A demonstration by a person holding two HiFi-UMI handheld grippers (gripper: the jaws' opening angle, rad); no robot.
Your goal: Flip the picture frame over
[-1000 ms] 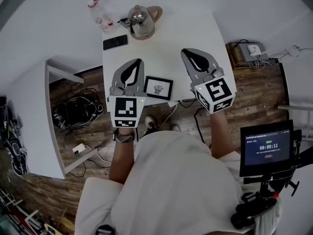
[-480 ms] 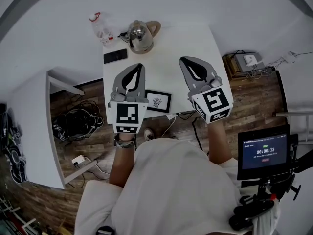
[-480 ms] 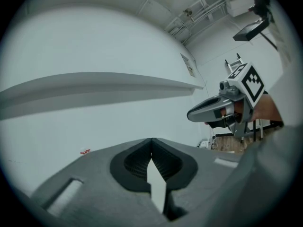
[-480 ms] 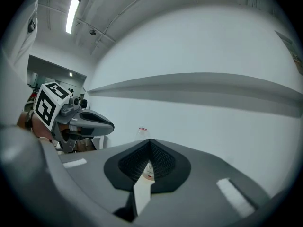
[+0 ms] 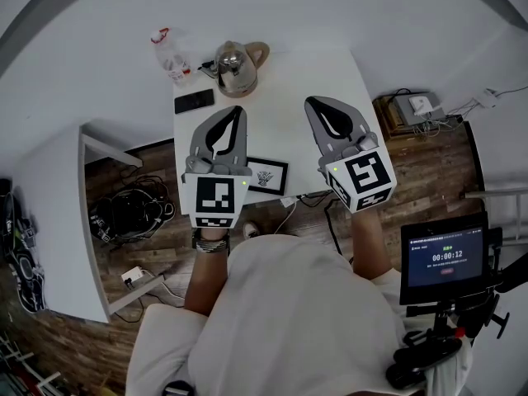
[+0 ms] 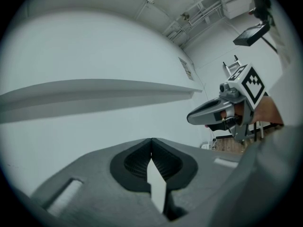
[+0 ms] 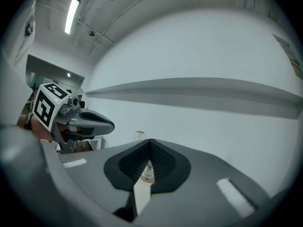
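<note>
The picture frame [image 5: 269, 176], black-edged with a small drawing showing, lies flat near the front edge of the white table [image 5: 280, 81]. My left gripper [image 5: 237, 110] hovers just left of it, and its body covers the frame's left edge. My right gripper [image 5: 313, 101] hovers to the right of the frame. Both point away over the table, level, with their jaws shut on nothing. In the left gripper view my left gripper [image 6: 151, 139] has its tips meeting, and the right gripper [image 6: 208, 115] shows beside it. My right gripper [image 7: 150, 140] looks the same in its own view. Neither gripper view shows the frame.
A metal kettle [image 5: 238, 63], a black phone [image 5: 194, 101] and a plastic bottle [image 5: 169, 48] stand at the table's far side. A white shelf [image 5: 58, 213] stands to the left, with cables on the wooden floor. A timer screen [image 5: 445, 258] is at the right.
Both grippers have risen a little above the table, still shut. The picture frame has not moved on the table.
</note>
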